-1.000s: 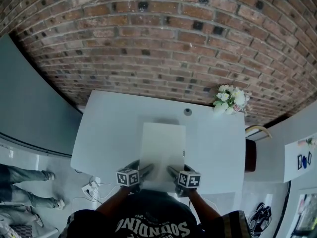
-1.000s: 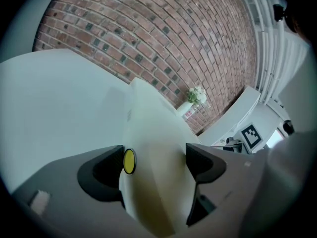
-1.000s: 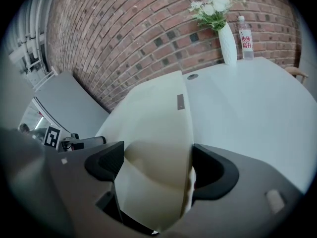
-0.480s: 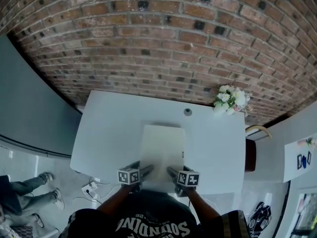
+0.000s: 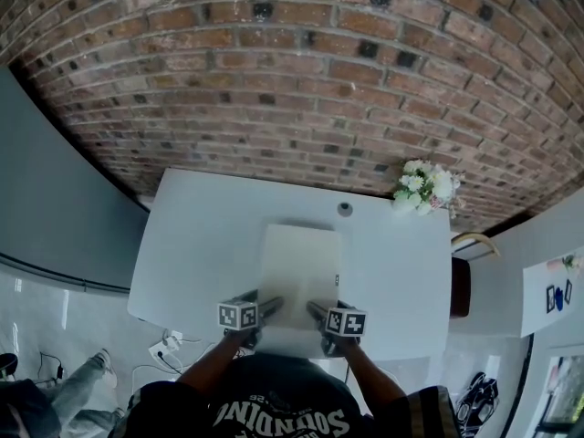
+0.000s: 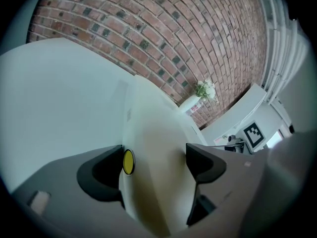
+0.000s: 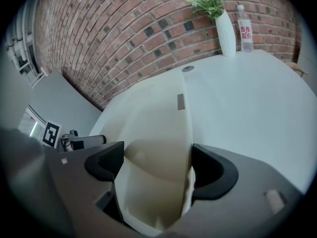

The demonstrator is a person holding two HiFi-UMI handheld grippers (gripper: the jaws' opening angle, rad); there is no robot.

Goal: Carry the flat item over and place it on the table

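Where the brick wall (image 5: 301, 80) rises behind it, the white desk (image 5: 182, 245) carries the flat item (image 5: 298, 263). This pale cream sheet lies along the desk's middle, with its near end at the desk's front rim. The placing step looks nearly done, since most of the sheet rests on the desk. The next move calls for parting both claws and drawing them back off the front rim without dragging the sheet. The left claw (image 5: 267, 307) and right claw (image 5: 315, 311) reach in over the desk's front rim side by side, angled slightly towards each other, with the forearms low behind them. Each is closed on the sheet's near end, which bows up between its jaws. A vase of flowers (image 5: 422, 182) stands at the desk's far right corner, and a small round cap (image 5: 344, 208) sits near the desk's far edge.
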